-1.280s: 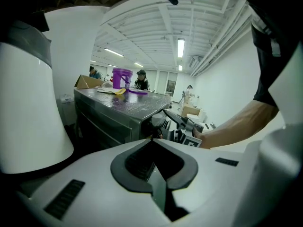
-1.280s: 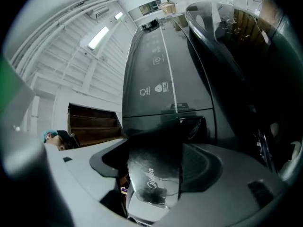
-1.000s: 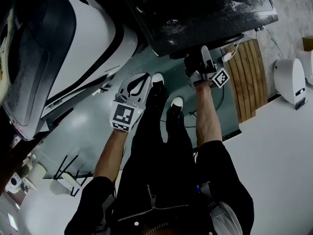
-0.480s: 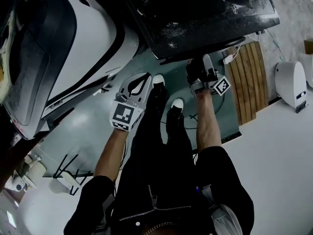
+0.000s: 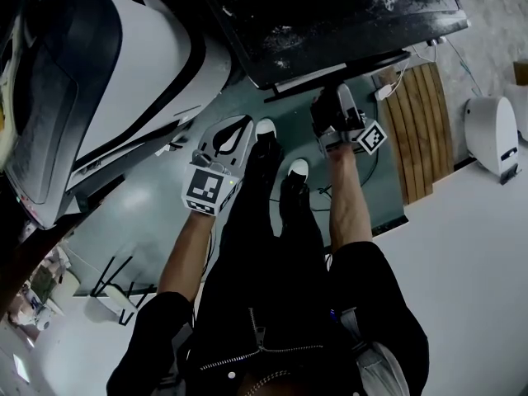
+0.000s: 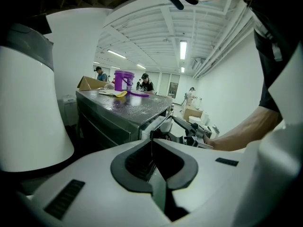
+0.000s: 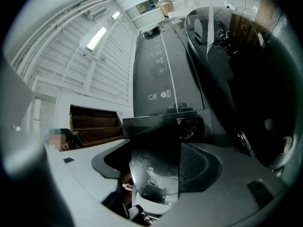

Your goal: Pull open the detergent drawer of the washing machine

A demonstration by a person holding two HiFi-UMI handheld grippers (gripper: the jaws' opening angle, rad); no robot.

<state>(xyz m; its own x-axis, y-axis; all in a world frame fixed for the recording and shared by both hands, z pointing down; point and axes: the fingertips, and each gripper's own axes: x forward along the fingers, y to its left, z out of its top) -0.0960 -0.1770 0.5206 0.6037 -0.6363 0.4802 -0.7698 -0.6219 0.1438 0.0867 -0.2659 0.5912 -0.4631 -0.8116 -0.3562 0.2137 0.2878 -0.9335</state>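
At twelve to one o'clock in the head view, the dark washing machine (image 5: 330,15) now shows a pale strip along its front edge that was thinner a second ago. The detergent drawer (image 7: 156,174) seems to have come out a little further, though the dim light makes this hard to be sure of. The right gripper (image 5: 328,99) has barely shifted. Its own view shows the jaws clamped on the drawer's glossy dark front panel, one pad on each side. The left gripper (image 5: 233,134) hangs at about nine o'clock from the right one, well apart from it, with its jaws together and empty, much as before.

The machine's front edge sits just above the right gripper. A wooden slatted board (image 5: 421,130) lies near it at three o'clock, and a small white unit (image 5: 491,134) stands beyond that. A white rounded housing (image 5: 140,64) fills ten o'clock, close to the left gripper's tips. Between the two grippers are the person's shoes (image 5: 266,129). Bare teal floor (image 5: 148,213) opens toward eight o'clock of the left gripper.
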